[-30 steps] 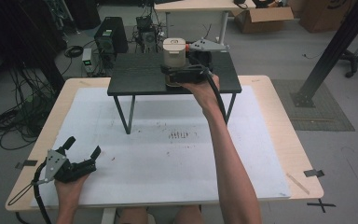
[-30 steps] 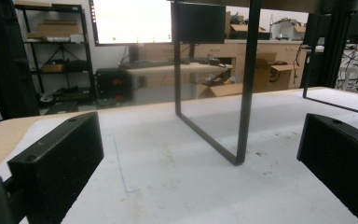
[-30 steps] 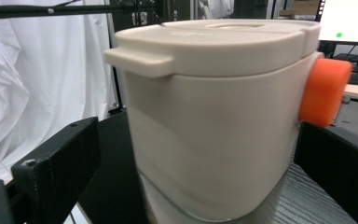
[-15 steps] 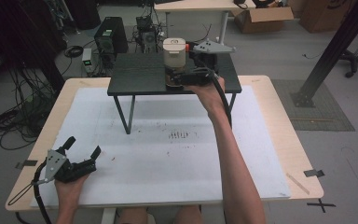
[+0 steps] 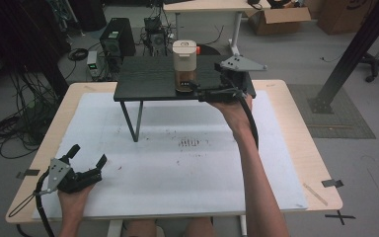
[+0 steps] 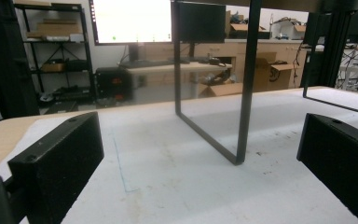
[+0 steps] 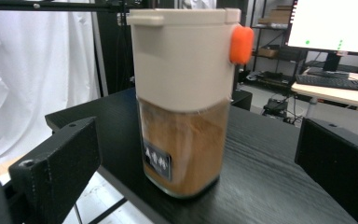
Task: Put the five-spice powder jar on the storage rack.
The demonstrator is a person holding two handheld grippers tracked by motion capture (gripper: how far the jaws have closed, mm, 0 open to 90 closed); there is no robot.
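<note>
The tall clear-bodied container (image 5: 185, 68) with a cream plastic upper section, an orange round button (image 7: 240, 43) and brown powder inside stands upright on the black wood-grain raised shelf (image 5: 148, 79), at about 12 o'clock on the table in the high view. In the right gripper view a small dark label (image 7: 156, 159) on its lower body carries three white symbols; no lettering on it can be read. The right gripper (image 5: 197, 91) is held level at the shelf's front edge, at 5 o'clock from the container, its jaws spread wide with the container just ahead of the gap and no pad touching it. Compared with the earlier high view, the right gripper has moved slightly right and back from the container. The left gripper (image 5: 86, 157) stays at 7 o'clock on the white table cover (image 5: 177, 173), jaws spread on nothing.
</note>
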